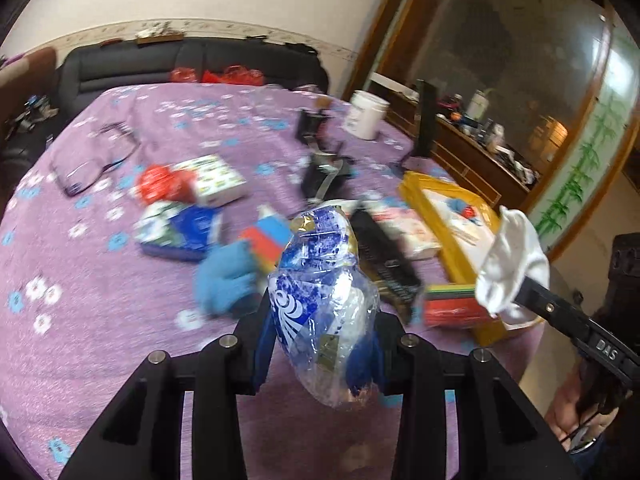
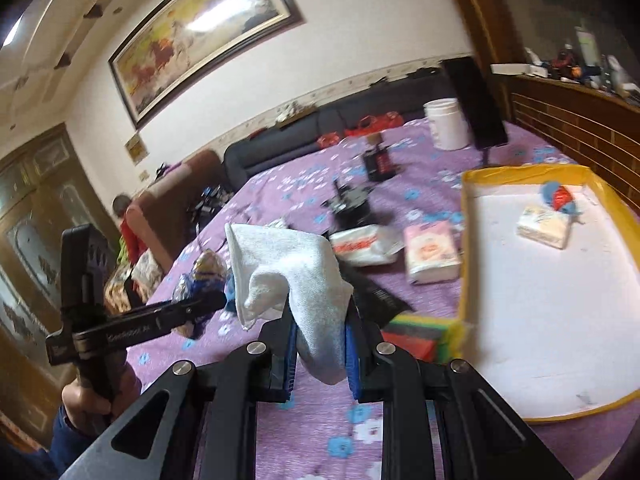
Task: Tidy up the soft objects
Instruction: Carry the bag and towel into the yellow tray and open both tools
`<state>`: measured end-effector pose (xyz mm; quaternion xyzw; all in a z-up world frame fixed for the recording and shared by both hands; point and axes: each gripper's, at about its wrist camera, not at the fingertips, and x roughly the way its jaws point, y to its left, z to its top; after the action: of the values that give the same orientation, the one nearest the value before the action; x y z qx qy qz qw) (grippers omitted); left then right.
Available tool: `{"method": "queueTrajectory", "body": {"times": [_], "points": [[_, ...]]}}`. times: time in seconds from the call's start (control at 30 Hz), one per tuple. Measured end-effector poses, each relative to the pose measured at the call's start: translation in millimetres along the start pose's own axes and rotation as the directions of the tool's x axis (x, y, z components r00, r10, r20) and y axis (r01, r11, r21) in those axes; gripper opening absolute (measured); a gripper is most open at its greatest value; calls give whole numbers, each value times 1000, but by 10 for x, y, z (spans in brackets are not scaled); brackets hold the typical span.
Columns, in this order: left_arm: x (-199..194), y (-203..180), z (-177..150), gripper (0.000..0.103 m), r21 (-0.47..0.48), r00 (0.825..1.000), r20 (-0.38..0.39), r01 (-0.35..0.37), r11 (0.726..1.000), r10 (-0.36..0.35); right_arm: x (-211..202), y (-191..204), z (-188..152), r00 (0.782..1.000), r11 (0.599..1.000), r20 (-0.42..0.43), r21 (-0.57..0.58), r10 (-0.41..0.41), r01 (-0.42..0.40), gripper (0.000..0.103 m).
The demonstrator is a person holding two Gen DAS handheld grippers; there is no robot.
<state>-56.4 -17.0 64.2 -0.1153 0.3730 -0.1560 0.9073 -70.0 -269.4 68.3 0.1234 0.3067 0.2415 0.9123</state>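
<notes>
Cream walls run round the room, and a long framed painting of horses [image 2: 204, 36] hangs above a dark sofa [image 1: 192, 66]. A purple flowered bedspread [image 1: 100, 280] covers the bed; a wooden cabinet [image 2: 576, 120] stands alongside.

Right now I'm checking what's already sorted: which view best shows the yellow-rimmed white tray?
The right wrist view: the yellow-rimmed white tray shows nearly whole, a tissue pack inside. The left wrist view shows it blurred and partly hidden.

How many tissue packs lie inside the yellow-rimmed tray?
1: a pale tissue pack at the far end of the yellow-rimmed tray, beside a blue-and-red soft item. More could be hidden beyond the frame.
</notes>
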Motion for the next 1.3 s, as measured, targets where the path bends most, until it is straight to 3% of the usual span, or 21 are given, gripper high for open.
{"method": "queueTrajectory", "body": {"times": [0.43,0.73,1.0,1.3], "points": [[475,-1132,236,38,161,986,-66,160,974,-151,-531,-753,91,985,977,83,164,-151,136,22],[881,-1907,212,38,250,963,-132,260,933,-233,-720,-1307,119,943,913,88,294,-321,283,22],[1273,-2165,84,38,266,952,-197,283,922,-235,-708,-1604,60,920,868,49,354,-390,349,22],[1504,-2257,-9,38,269,944,-249,283,920,-218,-600,-1715,16,892,841,-9,327,-453,431,24]]}}
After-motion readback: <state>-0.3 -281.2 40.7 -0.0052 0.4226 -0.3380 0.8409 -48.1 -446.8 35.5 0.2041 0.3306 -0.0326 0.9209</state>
